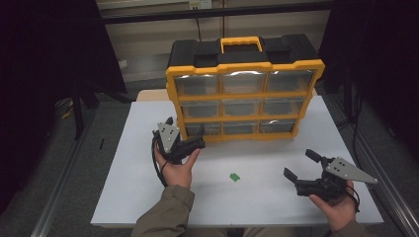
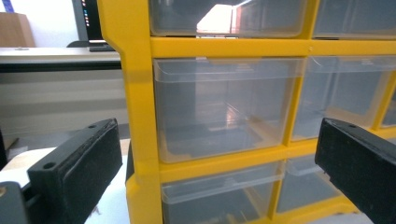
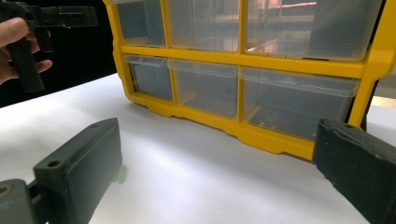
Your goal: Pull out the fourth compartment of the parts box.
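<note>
A yellow and black organizer cabinet (image 1: 244,94) with clear plastic drawers stands upright at the back of the white table (image 1: 138,187). My left gripper (image 1: 199,137) is open and held close to the cabinet's lower left corner. In the left gripper view its jaws (image 2: 217,140) straddle the yellow left post and the left column's middle drawer (image 2: 224,107), without touching it. My right gripper (image 1: 301,164) is open, low over the table at the front right, pointing at the cabinet (image 3: 243,60). A small green piece (image 1: 234,177) lies on the table between the hands, also beside the jaw (image 3: 120,173).
The cabinet has a yellow carry handle (image 1: 240,43) on top. Every drawer I can see into looks empty. Dark curtains and floor surround the table, and metal rails (image 1: 57,192) run along its sides. The other hand and its gripper (image 3: 28,28) are at the upper left.
</note>
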`<state>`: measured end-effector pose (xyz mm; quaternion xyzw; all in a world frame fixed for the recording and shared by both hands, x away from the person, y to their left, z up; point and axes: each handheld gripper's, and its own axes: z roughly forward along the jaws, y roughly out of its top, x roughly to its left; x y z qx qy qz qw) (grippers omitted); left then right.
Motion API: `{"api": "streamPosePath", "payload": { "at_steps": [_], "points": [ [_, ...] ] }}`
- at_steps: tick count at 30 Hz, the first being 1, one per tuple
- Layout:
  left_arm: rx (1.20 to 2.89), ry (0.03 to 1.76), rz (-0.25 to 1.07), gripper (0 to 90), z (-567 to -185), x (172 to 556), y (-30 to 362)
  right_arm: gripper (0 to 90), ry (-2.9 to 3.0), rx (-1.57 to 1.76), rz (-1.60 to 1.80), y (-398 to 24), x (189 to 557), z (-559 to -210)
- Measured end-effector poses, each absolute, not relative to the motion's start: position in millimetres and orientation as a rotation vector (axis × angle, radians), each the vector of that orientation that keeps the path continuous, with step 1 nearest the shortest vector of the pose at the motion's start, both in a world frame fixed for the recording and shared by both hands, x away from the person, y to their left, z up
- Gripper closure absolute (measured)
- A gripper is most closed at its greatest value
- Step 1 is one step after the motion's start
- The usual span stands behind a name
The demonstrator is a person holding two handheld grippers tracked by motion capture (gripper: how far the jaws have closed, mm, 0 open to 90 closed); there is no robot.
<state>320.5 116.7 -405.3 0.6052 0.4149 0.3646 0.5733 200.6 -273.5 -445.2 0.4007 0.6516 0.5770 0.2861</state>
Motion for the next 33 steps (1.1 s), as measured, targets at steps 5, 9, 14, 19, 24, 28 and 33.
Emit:
{"api": "streamPosePath", "payload": {
  "at_steps": [5,9,14,19,24,28,33],
  "points": [
    [1.422,0.979,0.852,0.7,-404,325,113,1.6,1.734,1.076,1.527,-273,199,-445],
    [1.410,0.982,0.863,0.7,-400,329,109,1.6,1.728,1.083,1.537,-275,198,-446],
    [1.411,0.993,0.868,0.7,-398,333,109,1.8,1.736,1.081,1.542,-274,199,-446],
    [1.414,0.999,0.882,0.8,-398,336,110,1.9,1.747,1.081,1.537,-271,200,-448],
    [1.413,1.004,0.897,0.8,-398,339,111,2.1,1.751,1.080,1.536,-271,200,-448],
    [1.445,0.995,0.939,0.9,-399,342,108,2.2,1.746,1.085,1.534,-272,199,-448],
    [1.454,0.990,0.967,1.2,-398,345,105,2.3,1.755,1.079,1.533,-271,199,-448]
  ]
}}
